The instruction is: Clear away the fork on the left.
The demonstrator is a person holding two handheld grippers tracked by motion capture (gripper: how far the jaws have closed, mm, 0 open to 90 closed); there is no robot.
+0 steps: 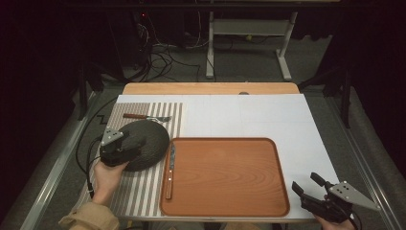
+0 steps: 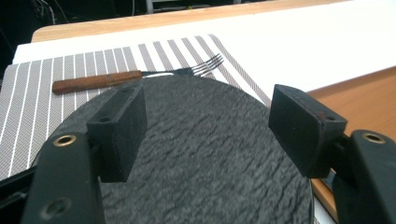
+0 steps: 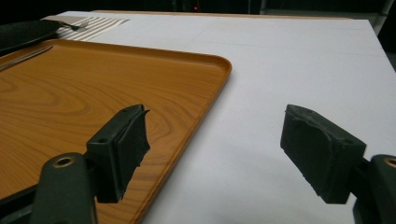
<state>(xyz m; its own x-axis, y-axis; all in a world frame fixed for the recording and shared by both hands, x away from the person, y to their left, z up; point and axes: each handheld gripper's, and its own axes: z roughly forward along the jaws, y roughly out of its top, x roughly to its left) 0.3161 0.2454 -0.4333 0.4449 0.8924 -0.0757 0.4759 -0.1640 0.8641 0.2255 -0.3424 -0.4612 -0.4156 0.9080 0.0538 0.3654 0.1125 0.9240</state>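
Round dark slate plate (image 1: 146, 143) sits on the grey-and-white striped placemat (image 1: 143, 191) at the worktop's left; its right rim runs right up to the left rim of the rectangular wooden tray (image 1: 230, 177), overlap or just touching, can't tell. Left tool (image 1: 128, 149) is over the plate's near-left part, jaws spread wide and gripping nothing; in the left gripper view the slate surface (image 2: 205, 154) lies between and beneath both pads. Wood-handled fork (image 1: 143, 117) lies across the placemat just beyond the plate's far edge, tines pointing right. Wood-handled knife (image 1: 170, 172) lies inside the tray along its left rim, blade away from the person. Rest of the tray floor is bare. Right tool (image 1: 306, 184) is at the near right corner of the white worktop (image 1: 287, 120), jaws released, wide apart, holding nothing, just off the tray's right rim (image 3: 219, 88). Open white surface right of and beyond the tray.
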